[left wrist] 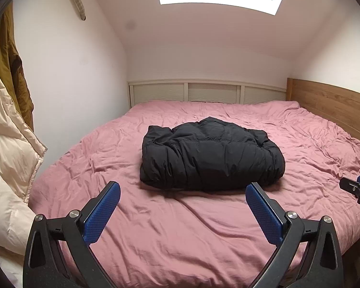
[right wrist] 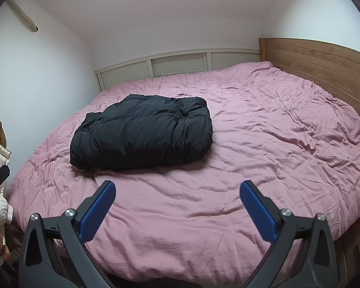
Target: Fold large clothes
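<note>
Both grippers, left (left wrist: 183, 192) and right (right wrist: 177, 190), were wide open, empty, clear of the folded jacket (left wrist: 210, 154), so probably finished

Black puffer jacket (left wrist: 211, 154), quilted and slightly glossy, folded into a thick, roughly rectangular bundle. Lying flat on the pink duvet (left wrist: 180, 228), about mid-bed, nearer the left side. Rounded fold along the near edge; looser, uneven layers bunched at the top and the far left corner.
</note>
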Action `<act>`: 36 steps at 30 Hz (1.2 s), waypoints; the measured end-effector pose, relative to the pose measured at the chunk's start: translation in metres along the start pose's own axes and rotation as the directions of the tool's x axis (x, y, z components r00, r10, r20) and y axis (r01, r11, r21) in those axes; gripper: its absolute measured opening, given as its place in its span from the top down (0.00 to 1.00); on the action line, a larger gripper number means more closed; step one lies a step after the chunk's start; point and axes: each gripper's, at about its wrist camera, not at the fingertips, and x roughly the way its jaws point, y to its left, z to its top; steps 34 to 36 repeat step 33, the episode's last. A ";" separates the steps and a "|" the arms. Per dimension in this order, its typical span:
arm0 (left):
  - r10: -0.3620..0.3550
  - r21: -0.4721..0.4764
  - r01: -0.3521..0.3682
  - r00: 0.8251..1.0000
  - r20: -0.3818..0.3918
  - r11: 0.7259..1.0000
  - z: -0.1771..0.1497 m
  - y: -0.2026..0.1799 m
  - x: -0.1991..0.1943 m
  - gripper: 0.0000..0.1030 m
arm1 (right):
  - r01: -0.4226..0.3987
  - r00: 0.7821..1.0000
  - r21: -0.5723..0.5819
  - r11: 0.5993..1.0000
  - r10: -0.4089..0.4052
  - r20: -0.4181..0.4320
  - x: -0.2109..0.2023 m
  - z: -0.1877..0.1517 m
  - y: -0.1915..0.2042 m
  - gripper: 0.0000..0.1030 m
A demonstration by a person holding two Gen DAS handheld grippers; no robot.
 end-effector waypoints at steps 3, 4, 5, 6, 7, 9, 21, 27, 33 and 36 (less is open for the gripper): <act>-0.001 -0.006 0.001 1.000 0.001 1.000 0.000 0.001 -0.003 0.01 | 0.004 1.000 -0.011 1.000 -0.004 -0.004 -0.003 -0.003 0.002 0.00; 0.000 -0.007 0.000 1.000 0.001 1.000 0.000 0.001 -0.004 0.01 | 0.006 1.000 -0.013 1.000 -0.006 -0.005 -0.004 -0.004 0.002 0.00; 0.001 -0.008 -0.001 1.000 0.001 1.000 0.000 0.001 -0.005 0.01 | 0.008 1.000 -0.013 1.000 -0.008 -0.006 -0.004 -0.005 0.002 0.00; 0.001 -0.007 -0.001 1.000 0.001 1.000 0.000 0.001 -0.005 0.01 | 0.009 1.000 -0.012 1.000 -0.009 -0.008 -0.005 -0.005 0.002 0.00; 0.001 -0.005 -0.001 1.000 0.002 1.000 0.000 0.001 -0.006 0.01 | 0.009 1.000 -0.010 1.000 -0.009 -0.008 -0.006 -0.006 0.001 0.00; 0.002 -0.004 -0.002 1.000 0.002 1.000 -0.001 0.000 -0.008 0.01 | 0.013 1.000 -0.007 1.000 -0.013 -0.010 -0.008 -0.008 0.001 0.00; 0.003 0.016 -0.003 1.000 0.008 1.000 -0.004 -0.006 -0.018 0.01 | 0.024 1.000 0.007 1.000 -0.024 0.007 -0.023 -0.011 -0.006 0.00; 0.006 0.003 -0.006 1.000 -0.009 1.000 -0.008 0.000 -0.017 0.01 | 0.035 0.999 -0.006 0.999 -0.035 0.007 -0.028 -0.012 -0.003 0.00; 0.011 -0.009 -0.011 1.000 -0.025 1.000 -0.010 0.004 -0.017 0.01 | 0.029 0.999 -0.011 1.000 -0.029 0.018 -0.031 -0.014 0.001 0.00; 0.011 -0.009 -0.011 1.000 -0.025 1.000 -0.010 0.004 -0.017 0.01 | 0.029 0.999 -0.011 1.000 -0.029 0.018 -0.031 -0.014 0.001 0.00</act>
